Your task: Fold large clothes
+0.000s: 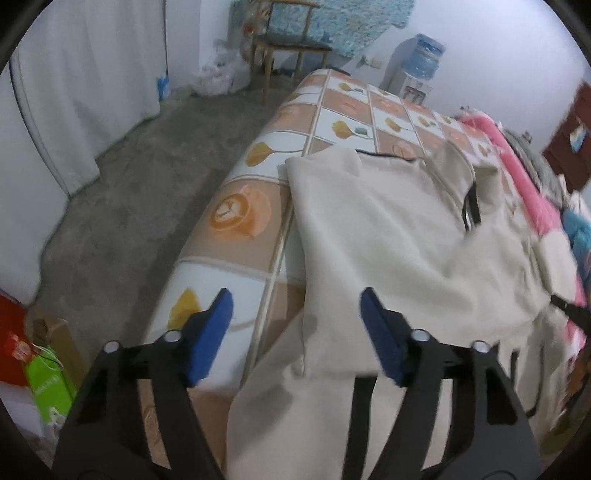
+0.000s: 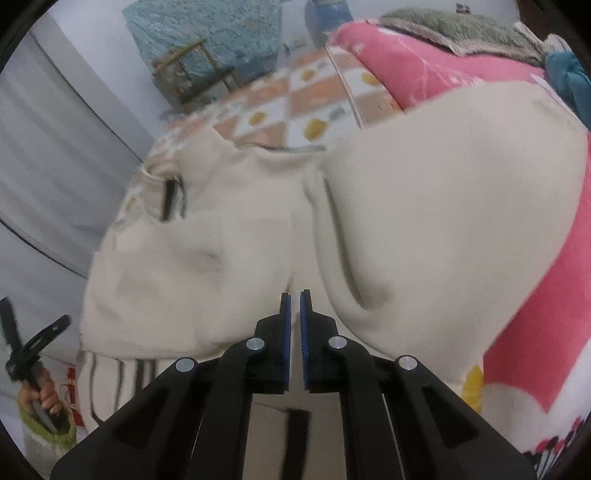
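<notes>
Your left gripper hangs with jaws wide and empty at the bottom of its frame. The cream garment lies on the bed, filling the centre. Your right gripper, bottom centre, has its jaws nearly together on a cloth fold.

Bed with tiled cup-and-flower print cover, orange and white squares. Cream garment spread flat across cover, dark-trimmed neckline toward 12 o'clock, striped hem toward 6 o'clock. Pink blanket along bed at 3 o'clock, touching garment edge. Grey-green cloth atop blanket.
</notes>
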